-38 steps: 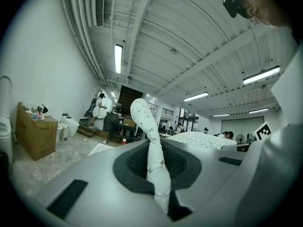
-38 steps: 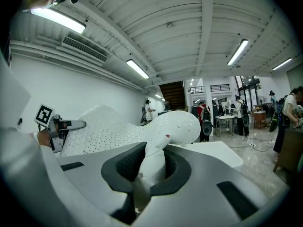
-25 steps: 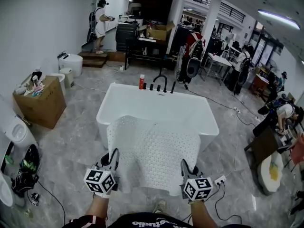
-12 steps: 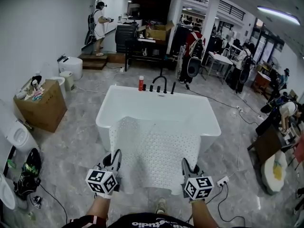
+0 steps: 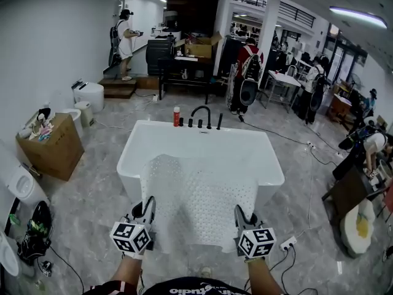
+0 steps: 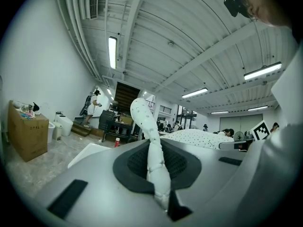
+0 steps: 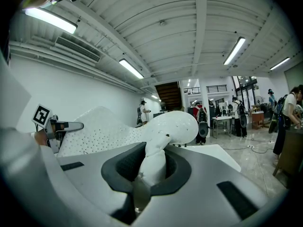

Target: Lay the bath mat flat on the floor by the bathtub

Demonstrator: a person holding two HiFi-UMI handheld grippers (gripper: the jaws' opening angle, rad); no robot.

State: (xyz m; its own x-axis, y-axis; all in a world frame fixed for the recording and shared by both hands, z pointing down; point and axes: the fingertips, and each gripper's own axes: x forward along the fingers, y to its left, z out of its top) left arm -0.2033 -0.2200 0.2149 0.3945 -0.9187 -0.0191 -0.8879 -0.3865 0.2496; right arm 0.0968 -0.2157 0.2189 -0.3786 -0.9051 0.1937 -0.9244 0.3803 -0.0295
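A white perforated bath mat (image 5: 199, 198) hangs between my two grippers, its far end draped over the near rim of the white bathtub (image 5: 132, 146). My left gripper (image 5: 147, 209) is shut on the mat's near left corner. That pinched edge (image 6: 152, 155) stands up between its jaws in the left gripper view. My right gripper (image 5: 239, 215) is shut on the near right corner, which bulges out of the jaws as a rounded fold (image 7: 163, 134) in the right gripper view. The mat's near edge hangs above the grey marble floor (image 5: 92, 195).
A black faucet (image 5: 201, 112) and a red bottle (image 5: 176, 116) stand at the tub's far end. A cardboard box (image 5: 49, 143) and white toilets (image 5: 89, 94) sit at the left. A power strip (image 5: 286, 244) with cables lies on the floor at the right. Several people stand in the background.
The tub and mat sit slightly lower and wider in the head view, as the view shifted a little. Both grippers keep their hold on the mat's corners.
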